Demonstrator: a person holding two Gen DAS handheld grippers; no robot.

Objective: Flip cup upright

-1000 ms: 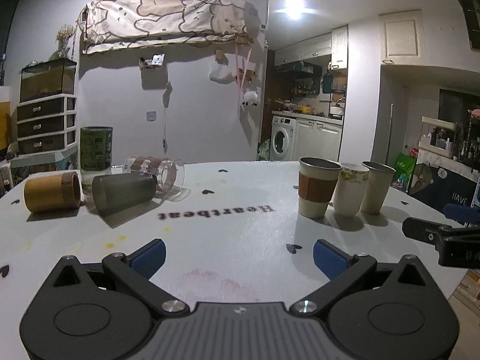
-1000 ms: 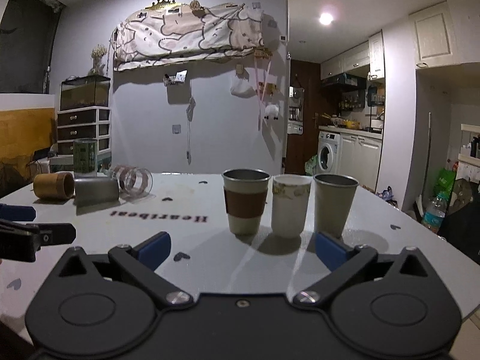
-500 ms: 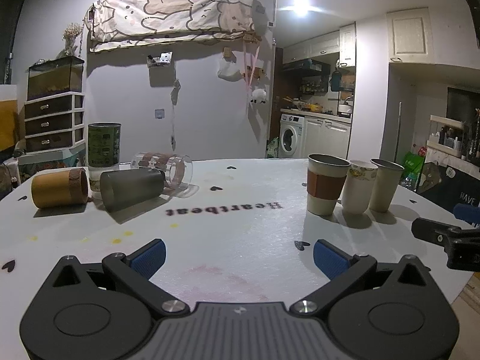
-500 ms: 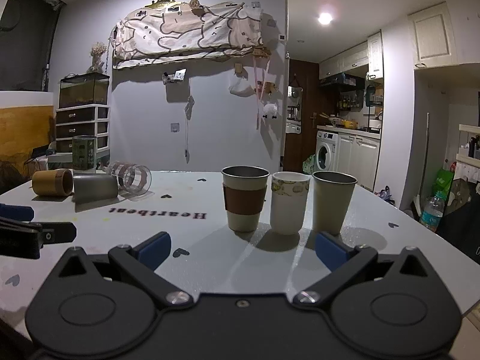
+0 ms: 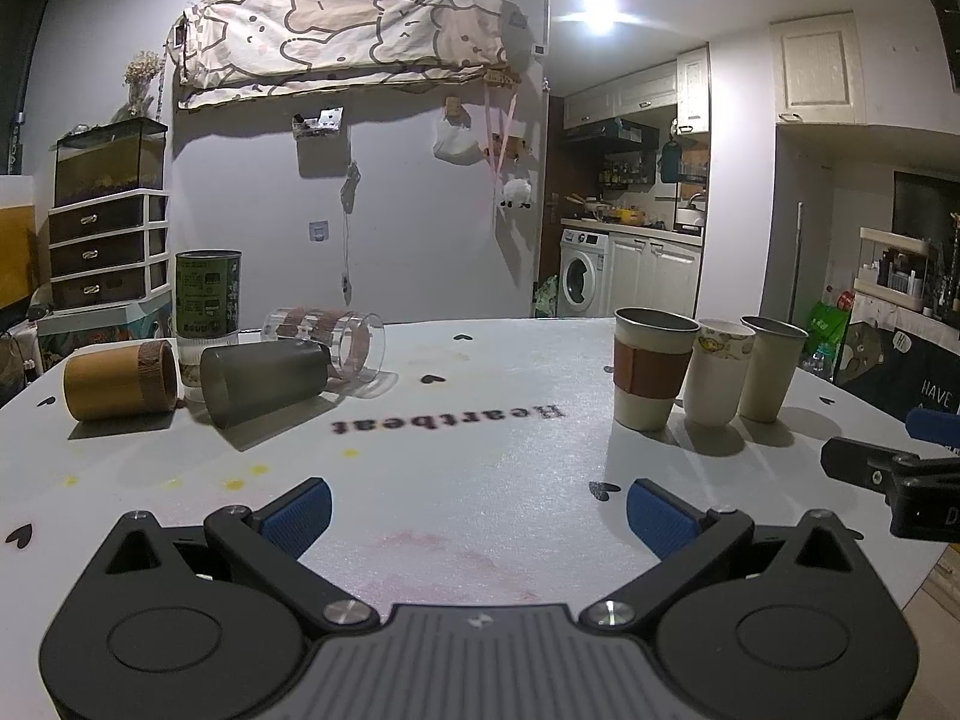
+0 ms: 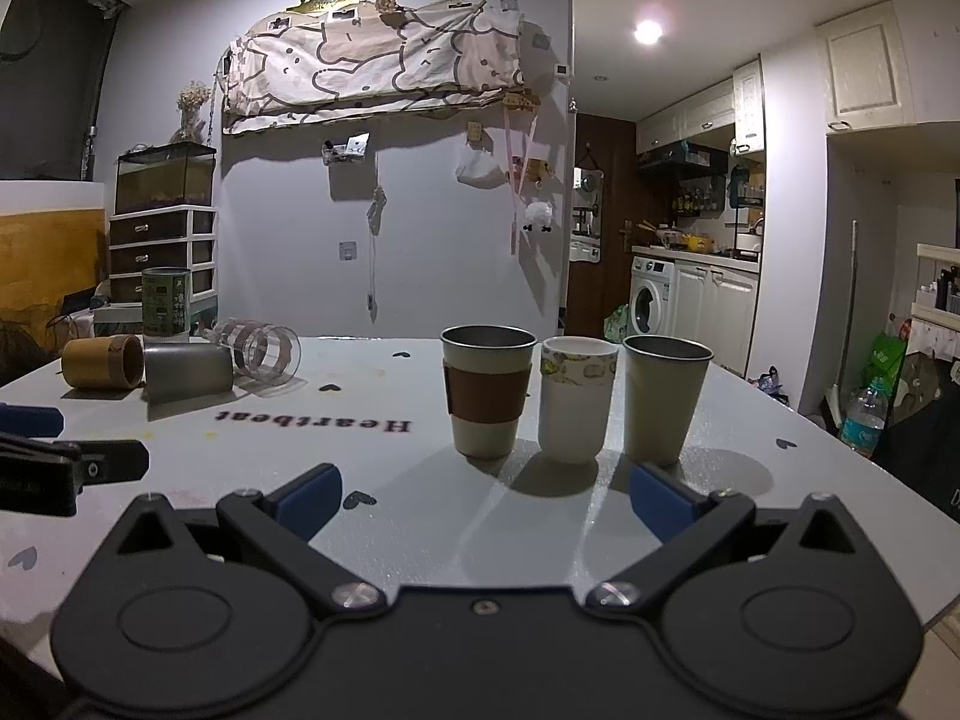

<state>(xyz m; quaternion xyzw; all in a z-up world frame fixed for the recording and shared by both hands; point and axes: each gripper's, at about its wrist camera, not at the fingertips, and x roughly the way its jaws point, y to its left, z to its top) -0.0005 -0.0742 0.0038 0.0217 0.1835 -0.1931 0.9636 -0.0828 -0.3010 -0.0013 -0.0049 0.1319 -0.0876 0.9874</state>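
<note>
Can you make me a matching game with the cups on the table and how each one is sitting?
Things:
1. bamboo cup
2. clear glass
3. brown-sleeved cup
4. green can

States:
A. standing upright in a row of three cups
B. lying on its side, see-through, behind the grey cup
C. lying on its side at the far left end
D. standing upright behind the fallen cups

Pairs: 1-C, 2-B, 3-A, 4-D
</note>
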